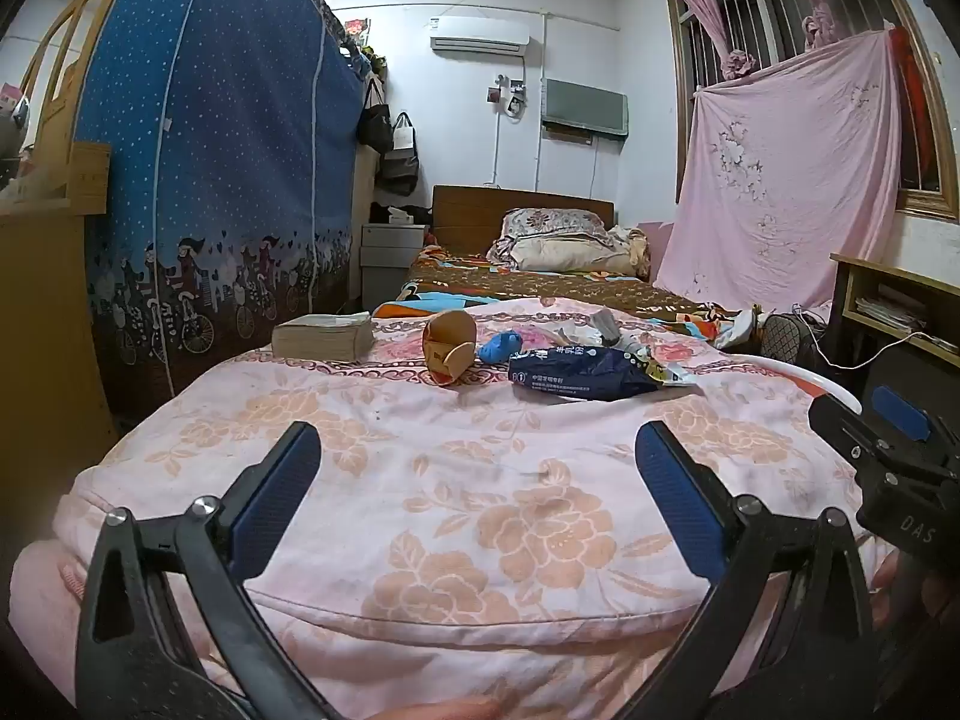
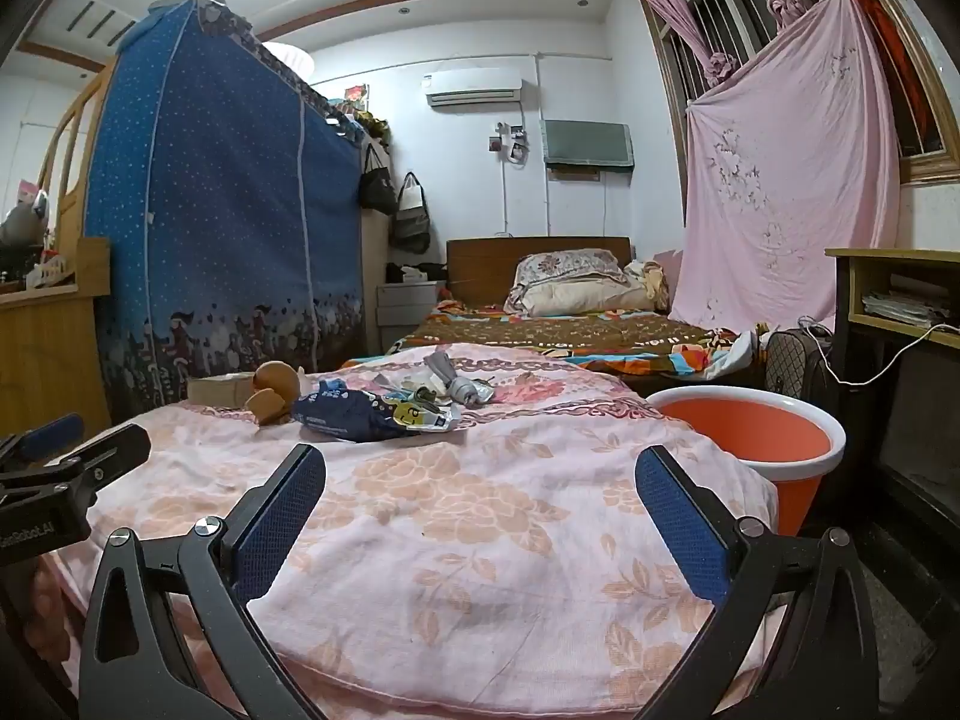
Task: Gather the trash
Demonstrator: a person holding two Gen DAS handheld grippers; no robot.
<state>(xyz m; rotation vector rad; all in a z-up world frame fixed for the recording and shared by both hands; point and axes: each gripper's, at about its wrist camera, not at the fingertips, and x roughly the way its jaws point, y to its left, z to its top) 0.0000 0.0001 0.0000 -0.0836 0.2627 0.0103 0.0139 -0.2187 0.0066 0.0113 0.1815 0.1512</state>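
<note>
Trash lies on the far part of a pink floral quilt (image 1: 480, 480): a dark blue wrapper (image 1: 582, 373) (image 2: 354, 414), a crumpled brown paper cup (image 1: 449, 345) (image 2: 273, 390), a small blue wad (image 1: 499, 345) and grey and white scraps (image 1: 600, 327) (image 2: 462, 387). My left gripper (image 1: 477, 480) hangs open over the near end of the quilt, well short of the trash, nothing between its fingers. My right gripper (image 2: 480, 501) is open too and empty, level with it. An orange bin with a white rim (image 2: 756, 438) stands right of the quilt.
A thick book (image 1: 324, 336) rests left of the cup. Behind lie a bed with pillows (image 1: 564, 246), a blue fabric wardrobe (image 1: 222, 180) on the left, a pink hanging sheet (image 1: 792, 180) and a wooden desk (image 2: 900, 300) with a cable on the right.
</note>
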